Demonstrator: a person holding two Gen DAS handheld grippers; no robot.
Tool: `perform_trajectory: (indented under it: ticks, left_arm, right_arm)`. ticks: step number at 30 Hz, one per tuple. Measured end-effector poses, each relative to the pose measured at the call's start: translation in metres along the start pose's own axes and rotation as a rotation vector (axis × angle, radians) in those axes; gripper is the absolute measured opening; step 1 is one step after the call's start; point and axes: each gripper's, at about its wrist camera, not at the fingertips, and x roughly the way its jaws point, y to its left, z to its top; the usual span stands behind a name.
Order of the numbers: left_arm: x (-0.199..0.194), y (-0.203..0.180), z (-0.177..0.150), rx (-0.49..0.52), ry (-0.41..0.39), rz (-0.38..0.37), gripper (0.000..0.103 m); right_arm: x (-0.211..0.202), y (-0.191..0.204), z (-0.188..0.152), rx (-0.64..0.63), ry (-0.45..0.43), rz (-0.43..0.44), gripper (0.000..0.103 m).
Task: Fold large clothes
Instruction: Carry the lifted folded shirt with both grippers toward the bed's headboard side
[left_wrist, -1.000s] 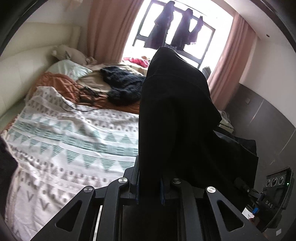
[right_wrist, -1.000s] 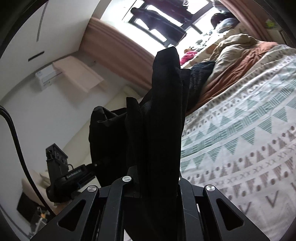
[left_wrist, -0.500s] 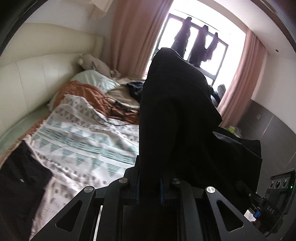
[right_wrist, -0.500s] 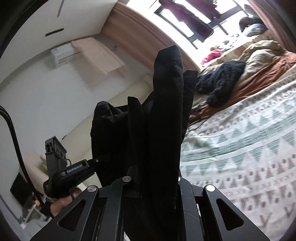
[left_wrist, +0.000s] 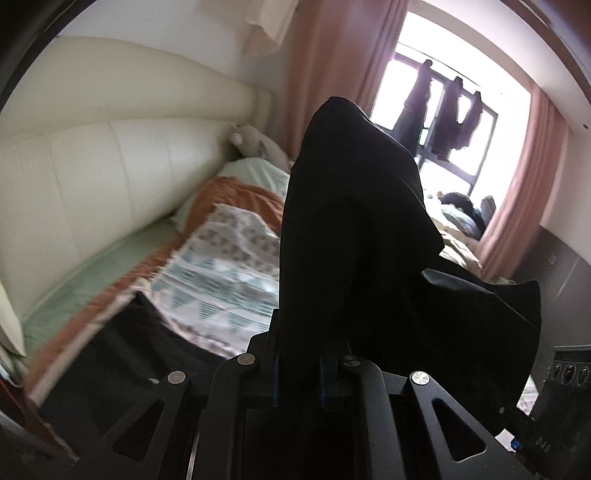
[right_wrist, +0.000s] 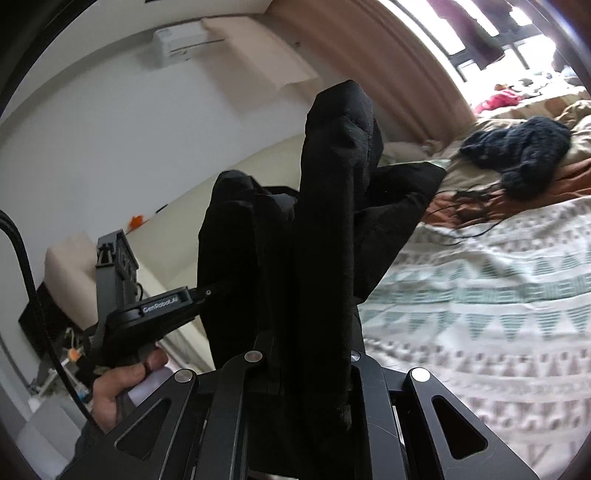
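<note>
Carrying a black garment (left_wrist: 354, 236) above a bed (right_wrist: 480, 295), pinched at two points by a left gripper (left_wrist: 297, 365) and a right gripper (right_wrist: 306, 354).

Held up off the patterned blanket (left_wrist: 229, 266), cloth bunched thick in both sets of jaws, each pressed tight on a wad of fabric. Likely to fold crooked if either pinch slips, given loose layers sagging between the two grips; likely also to snag the black cable (right_wrist: 465, 221) or land on the dark knit pile (right_wrist: 524, 155) if lowered far up the bed. Hidden behind the cloth: fingertips of both grippers, and the garment's full shape and lower hem. Blurred beyond reading: a dark patch (left_wrist: 122, 354) at the near bed edge, possibly part of the same garment.
</note>
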Motion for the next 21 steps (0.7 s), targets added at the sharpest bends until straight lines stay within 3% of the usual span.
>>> perform_trajectory:
  ticks: [21]
  left_arm:
    - [-0.089,0.139,0.018,0.013,-0.044,0.181,0.014]
  right_arm:
    - [0.124,0.136,-0.049,0.034,0.220,0.260,0.012]
